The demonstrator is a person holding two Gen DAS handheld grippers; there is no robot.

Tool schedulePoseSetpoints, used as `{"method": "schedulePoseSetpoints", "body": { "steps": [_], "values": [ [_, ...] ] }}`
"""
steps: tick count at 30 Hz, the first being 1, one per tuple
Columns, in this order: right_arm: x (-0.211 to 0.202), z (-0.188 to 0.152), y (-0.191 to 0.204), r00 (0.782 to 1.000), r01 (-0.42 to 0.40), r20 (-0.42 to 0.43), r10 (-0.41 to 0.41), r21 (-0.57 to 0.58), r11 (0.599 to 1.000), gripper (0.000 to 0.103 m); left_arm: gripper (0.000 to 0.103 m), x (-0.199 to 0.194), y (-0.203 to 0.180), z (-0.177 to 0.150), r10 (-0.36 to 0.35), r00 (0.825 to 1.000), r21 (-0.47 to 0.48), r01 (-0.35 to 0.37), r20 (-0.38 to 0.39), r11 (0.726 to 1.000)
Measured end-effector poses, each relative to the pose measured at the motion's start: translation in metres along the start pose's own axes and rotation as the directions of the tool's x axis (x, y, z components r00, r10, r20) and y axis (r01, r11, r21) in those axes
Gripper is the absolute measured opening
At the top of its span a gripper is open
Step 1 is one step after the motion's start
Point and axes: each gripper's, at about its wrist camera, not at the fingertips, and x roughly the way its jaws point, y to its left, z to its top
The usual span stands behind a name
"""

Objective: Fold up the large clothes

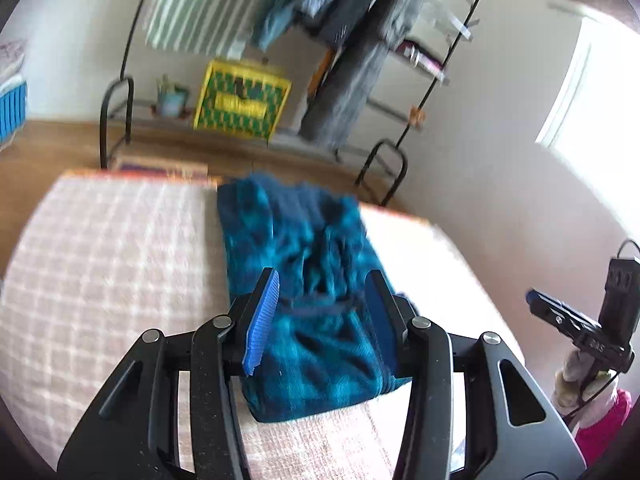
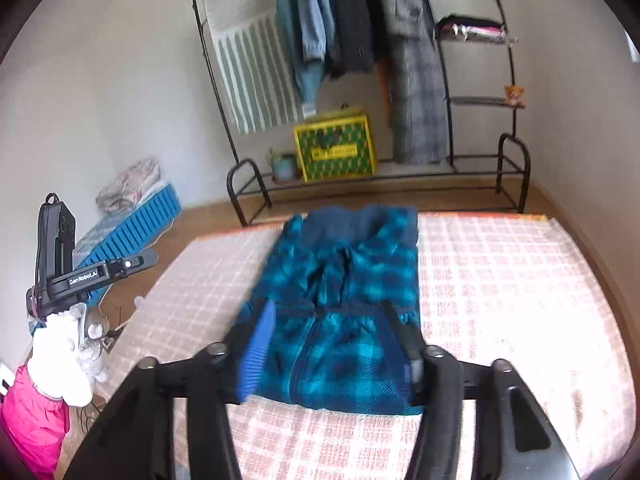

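Observation:
A teal and navy plaid jacket (image 1: 304, 280) lies folded into a long narrow strip on the pink checked bed cover (image 1: 112, 264). It also shows in the right wrist view (image 2: 344, 292), collar at the far end. My left gripper (image 1: 320, 308) is open and empty, its blue pads hovering above the jacket's near end. My right gripper (image 2: 332, 340) is open and empty too, above the near end of the jacket. The right gripper shows in the left wrist view (image 1: 576, 320) off the bed's right side. The left gripper shows in the right wrist view (image 2: 80, 276) at the left.
A black metal clothes rack (image 2: 516, 160) with hanging clothes stands behind the bed, holding a yellow and green box (image 2: 336, 152) and a small plant (image 2: 282, 164). A blue crate (image 2: 132, 224) with folded linen sits on the wooden floor at the left.

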Motion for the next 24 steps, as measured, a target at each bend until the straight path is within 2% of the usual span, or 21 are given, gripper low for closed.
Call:
{"method": "schedulePoseSetpoints", "body": {
  "steps": [4,9,14,17,22,24],
  "values": [
    [-0.034,0.021,0.014,0.998,0.041,0.055,-0.042,0.005,0.999,0.059,0.045,-0.032,-0.002,0.022,-0.014,0.999,0.031,0.012,0.040,0.999],
    [-0.060,0.048,0.022,0.995,0.069,0.076,-0.072,0.041,0.997,0.057,0.045,-0.059,-0.004,0.044,-0.039,0.997,0.045,0.036,0.064,0.998],
    [-0.089,0.050,0.021,0.992,0.073,0.102,-0.078,0.056,0.996,0.039,0.045,-0.063,-0.014,0.058,-0.032,0.997,0.087,0.026,0.071,0.996],
    [-0.101,0.047,0.020,0.991,0.081,0.106,-0.084,0.031,0.996,0.039,0.045,-0.063,-0.026,0.065,-0.010,0.996,0.129,-0.002,0.092,0.992],
    [-0.110,0.049,0.008,0.992,0.071,0.108,-0.072,0.009,0.997,0.037,0.045,-0.061,-0.042,0.079,-0.002,0.994,0.143,-0.014,0.112,0.990],
    [-0.110,0.053,0.001,0.993,0.056,0.108,-0.056,-0.004,0.998,0.037,0.045,-0.063,-0.048,0.084,0.023,0.992,0.149,-0.041,0.123,0.988]
  ]
}}
